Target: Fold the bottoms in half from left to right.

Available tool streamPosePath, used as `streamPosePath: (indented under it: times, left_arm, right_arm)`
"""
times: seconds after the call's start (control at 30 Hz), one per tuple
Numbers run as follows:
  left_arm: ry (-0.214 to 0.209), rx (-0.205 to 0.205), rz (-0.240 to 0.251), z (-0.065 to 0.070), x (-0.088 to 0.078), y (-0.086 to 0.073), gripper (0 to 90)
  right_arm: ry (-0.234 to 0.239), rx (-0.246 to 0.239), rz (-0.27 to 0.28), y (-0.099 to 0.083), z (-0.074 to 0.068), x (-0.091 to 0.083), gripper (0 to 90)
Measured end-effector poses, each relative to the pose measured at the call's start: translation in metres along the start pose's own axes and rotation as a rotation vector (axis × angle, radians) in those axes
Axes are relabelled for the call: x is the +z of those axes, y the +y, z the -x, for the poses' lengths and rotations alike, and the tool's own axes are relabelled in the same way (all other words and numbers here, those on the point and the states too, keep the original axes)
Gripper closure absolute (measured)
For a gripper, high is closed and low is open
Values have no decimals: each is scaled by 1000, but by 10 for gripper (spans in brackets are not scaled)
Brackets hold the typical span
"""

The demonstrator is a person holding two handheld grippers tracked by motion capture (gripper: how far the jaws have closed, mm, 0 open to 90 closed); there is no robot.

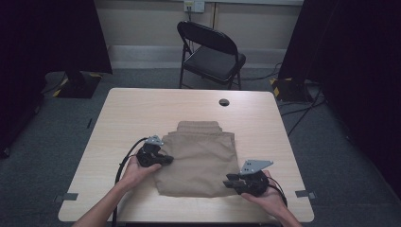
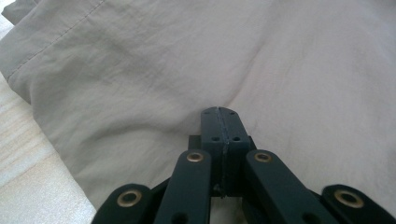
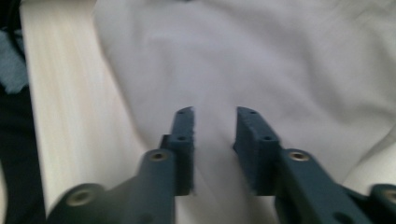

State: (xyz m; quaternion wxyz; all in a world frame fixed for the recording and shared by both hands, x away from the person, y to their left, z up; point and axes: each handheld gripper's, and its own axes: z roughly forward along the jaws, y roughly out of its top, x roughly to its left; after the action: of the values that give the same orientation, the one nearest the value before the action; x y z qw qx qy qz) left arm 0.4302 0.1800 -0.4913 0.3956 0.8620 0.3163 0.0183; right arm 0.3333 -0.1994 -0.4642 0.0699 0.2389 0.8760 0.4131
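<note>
High view puts the folded tan trousers [image 1: 198, 158] mid-table [image 1: 142, 109], long axis running away from you. Your left tool [image 1: 166, 160], jaws together, presses the cloth's left edge. Your right tool [image 1: 229, 181], jaws apart on nothing, sits at the near right corner, cloth lying to its left.

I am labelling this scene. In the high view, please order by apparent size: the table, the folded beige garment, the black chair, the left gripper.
1. table
2. folded beige garment
3. black chair, farther from the camera, so its rank is uncertain
4. left gripper
</note>
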Motion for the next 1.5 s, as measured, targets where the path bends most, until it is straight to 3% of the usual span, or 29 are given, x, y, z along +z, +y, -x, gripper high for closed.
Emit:
streamPosePath:
  times: [0.03, 0.2, 0.4, 0.57, 0.67, 0.83, 1.0, 1.17, 1.2, 1.3, 1.37, 1.4, 1.43, 1.47, 1.5]
  left_arm:
    - [-2, -1, 0, 0, 0, 0, 900]
    - [-13, -9, 3, -2, 0, 0, 900]
    - [-10, 3, 2, -1, 0, 0, 900]
    - [-18, -4, 4, -3, 0, -1, 900]
    - [-27, -12, 7, -4, 0, -1, 900]
    - [-29, -11, 3, -3, 0, 0, 900]
    - [-32, -13, 5, -4, 0, -1, 900]
    - [-32, -9, -8, -2, -1, 1, 885]
    - [-22, 7, -7, 0, -3, 3, 879]
    - [-23, 30, 57, 6, -8, 11, 878]
    - [-54, 22, 92, 11, -7, 17, 876]
    - [-88, 28, 80, 13, -4, 21, 861]
    - [-88, 28, 80, 13, -4, 21, 840]
    - [-137, 58, 81, 22, 2, 26, 833]
    - [-147, 70, 71, 25, 5, 27, 828]
  right_arm:
    - [-1, -33, -9, -5, -2, -2, 599]
    - [27, -57, -20, -11, -3, 0, 466]
    - [16, -121, -88, -13, -2, 13, 441]
    - [-21, -168, -108, -15, -3, 19, 440]
    - [-34, -163, -98, -15, -2, 20, 448]
    - [-65, -144, -92, -13, 3, 22, 530]
    - [-93, -148, -114, -7, 0, 25, 797]
    - [-52, -121, -111, -4, 2, 22, 839]
    - [-45, -119, -109, -3, 2, 20, 841]
    - [-21, -116, -90, -2, 3, 16, 846]
    - [-6, -116, -88, -1, 2, 14, 851]
    - [2, -117, -88, 0, 1, 13, 856]
    - [2, -117, -88, 0, 1, 13, 856]
    - [29, -119, -79, 2, -1, 12, 866]
    - [34, -116, -73, 3, -3, 11, 868]
